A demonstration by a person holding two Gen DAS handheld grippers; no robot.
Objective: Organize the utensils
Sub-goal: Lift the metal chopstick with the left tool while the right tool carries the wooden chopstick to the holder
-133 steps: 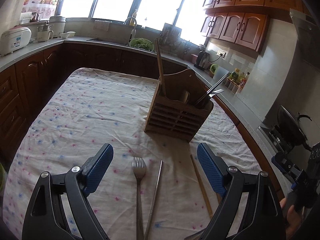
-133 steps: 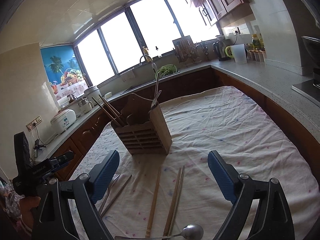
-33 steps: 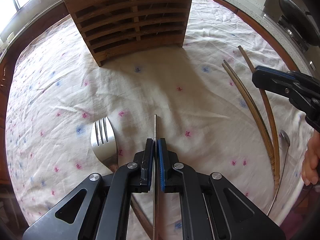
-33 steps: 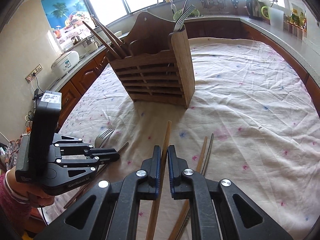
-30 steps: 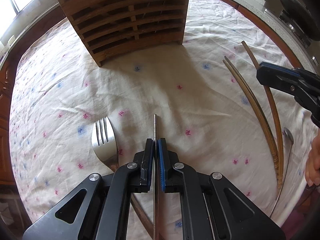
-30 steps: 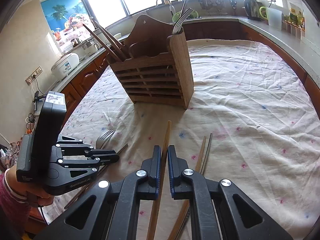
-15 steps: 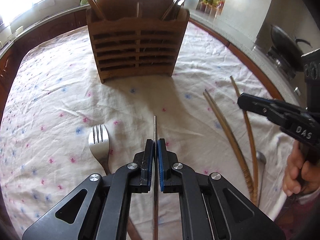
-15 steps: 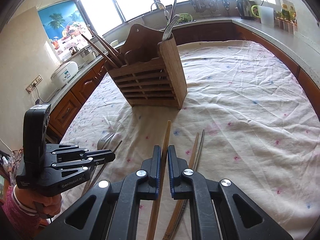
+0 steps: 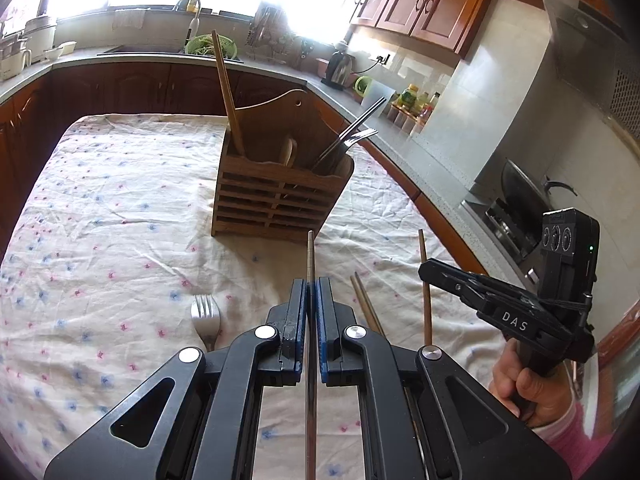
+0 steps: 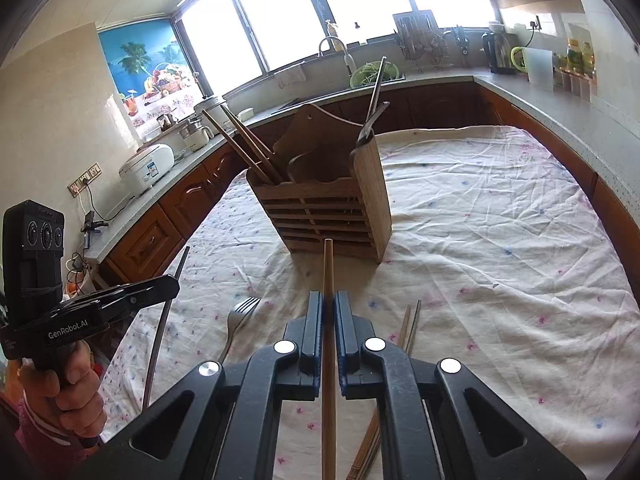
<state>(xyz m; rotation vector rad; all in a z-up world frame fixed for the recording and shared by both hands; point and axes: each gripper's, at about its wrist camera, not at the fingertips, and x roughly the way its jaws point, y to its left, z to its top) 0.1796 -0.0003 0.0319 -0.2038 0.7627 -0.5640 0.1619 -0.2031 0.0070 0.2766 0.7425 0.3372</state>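
The left claw (image 9: 308, 288) is clamped on a thin silver metal chopstick (image 9: 310, 256), stiff and slippery, best held mid-shaft; the right claw (image 10: 328, 300) pinches a light brown wooden chopstick (image 10: 328, 264); both, flat on the tabletop a second ago, now hover, pointing at the slatted wooden utensil holder (image 9: 276, 196) mid-tabletop.

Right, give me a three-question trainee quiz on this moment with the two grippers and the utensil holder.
1. True or false: the left gripper is shut on a metal chopstick.
2. What does the right gripper hold? A) fork B) wooden chopstick C) spoon
3. Fill in: the fork on the cloth lies ___ the wooden holder.

Key: 1 true; 2 B; 3 outside.
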